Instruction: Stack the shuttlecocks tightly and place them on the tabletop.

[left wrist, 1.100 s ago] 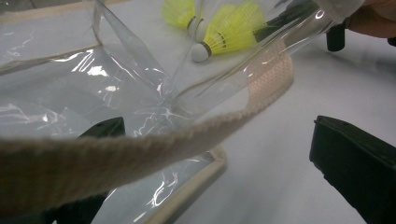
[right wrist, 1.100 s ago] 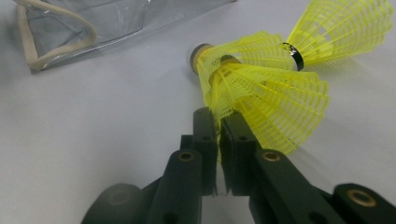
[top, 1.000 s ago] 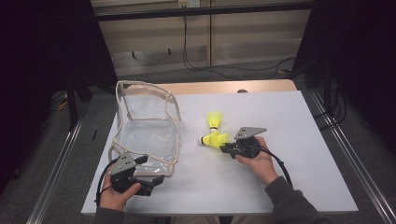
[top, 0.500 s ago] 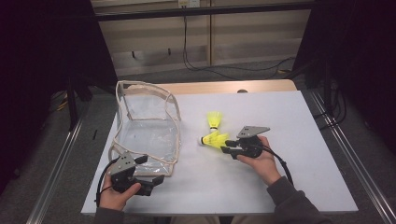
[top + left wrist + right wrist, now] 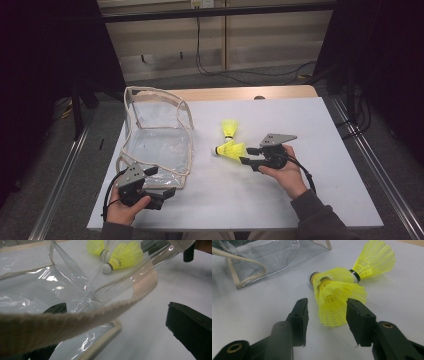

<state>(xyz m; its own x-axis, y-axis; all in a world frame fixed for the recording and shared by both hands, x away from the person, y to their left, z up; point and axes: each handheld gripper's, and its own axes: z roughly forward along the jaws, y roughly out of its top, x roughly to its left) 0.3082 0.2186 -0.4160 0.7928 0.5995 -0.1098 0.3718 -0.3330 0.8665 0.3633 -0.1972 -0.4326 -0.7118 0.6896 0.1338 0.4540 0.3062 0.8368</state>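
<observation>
At about 8 o'clock on the white table [image 5: 320,130], the left gripper [image 5: 162,192] rests on the surface by the near corner of the clear pouch [image 5: 160,135]. In the left gripper view its jaws stand apart, with the pouch's woven strap [image 5: 75,322] and clear film lying across the gap; whether either pad presses on them cannot be told. The pouch stands open at 10 o'clock, its cream-edged rim up.

Near the table's centre lie two yellow shuttles. The far shuttle [image 5: 229,128] sits at 12 o'clock from the near shuttle [image 5: 229,149], just beside it. The near one lies on its side, cork pointing toward the pouch.

At 4 o'clock, the right gripper [image 5: 243,155] points at the near shuttle's skirt. Its jaws have just been opening and stand apart, the skirt's edge [image 5: 334,307] between them, neither pad pressing on it.
</observation>
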